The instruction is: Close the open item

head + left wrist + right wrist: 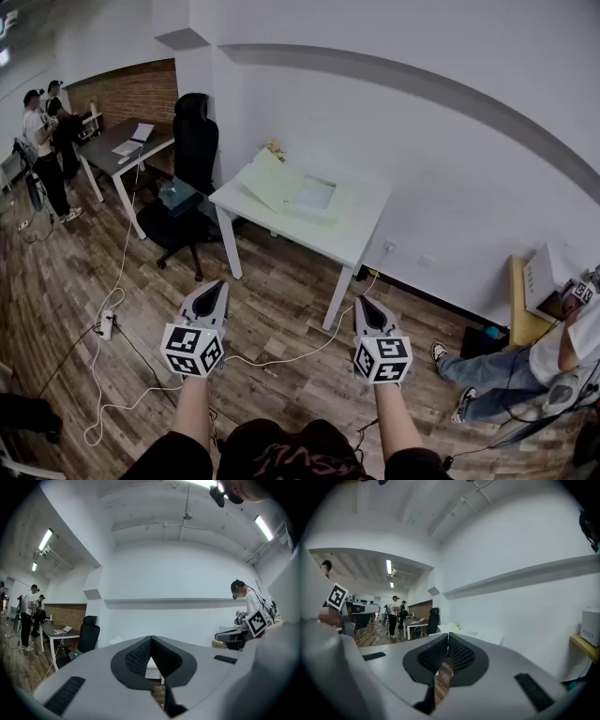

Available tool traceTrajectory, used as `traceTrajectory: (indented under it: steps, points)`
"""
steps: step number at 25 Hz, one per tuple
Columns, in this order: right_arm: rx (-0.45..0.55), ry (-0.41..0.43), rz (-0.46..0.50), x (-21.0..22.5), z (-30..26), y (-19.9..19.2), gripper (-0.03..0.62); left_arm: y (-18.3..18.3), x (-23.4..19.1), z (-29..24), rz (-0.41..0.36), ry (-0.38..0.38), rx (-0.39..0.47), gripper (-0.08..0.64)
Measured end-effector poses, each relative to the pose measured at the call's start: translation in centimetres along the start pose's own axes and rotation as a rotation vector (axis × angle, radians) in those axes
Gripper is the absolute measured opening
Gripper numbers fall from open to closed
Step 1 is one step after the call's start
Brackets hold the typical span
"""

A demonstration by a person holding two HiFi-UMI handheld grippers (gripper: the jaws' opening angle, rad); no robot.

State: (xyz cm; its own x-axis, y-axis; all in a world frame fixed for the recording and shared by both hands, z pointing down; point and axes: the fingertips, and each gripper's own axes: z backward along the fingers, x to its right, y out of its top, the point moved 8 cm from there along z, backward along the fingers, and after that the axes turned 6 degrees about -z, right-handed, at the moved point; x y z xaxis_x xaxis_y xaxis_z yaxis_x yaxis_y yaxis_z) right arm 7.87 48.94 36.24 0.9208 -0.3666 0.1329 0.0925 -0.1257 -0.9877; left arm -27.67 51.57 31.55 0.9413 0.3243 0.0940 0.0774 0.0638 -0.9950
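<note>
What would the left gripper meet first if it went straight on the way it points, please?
Probably the white table: the left gripper, fingers shut and empty, points at it across wood floor, and nothing appears to stand between, though depth is hard to judge.

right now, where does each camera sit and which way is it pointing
Head view: on the person's head, looking steeply down at the wood floor and the white table bearing the open item; both forearms, the left gripper and the right gripper show.
Left gripper view: rides the left gripper, facing the white wall; its shut jaws fill the bottom.
Right gripper view: rides the right gripper, looking along that wall; its shut jaws show.
Shared: all three show the black chair.
</note>
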Motion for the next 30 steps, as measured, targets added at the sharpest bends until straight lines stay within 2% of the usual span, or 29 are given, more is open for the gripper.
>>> traceTrajectory:
  steps: [22, 30]
  points:
    - [-0.015, -0.013, 0.014, -0.3, -0.8, -0.8, 0.026, -1.3, -0.5, -0.8, 0.028, -0.021, -0.020, 0.012]
    - [-0.031, -0.012, 0.007, 0.2, -4.0, -1.4, 0.027, -2.7, -1.8, -3.1, 0.040, -0.018, -0.041, 0.012]
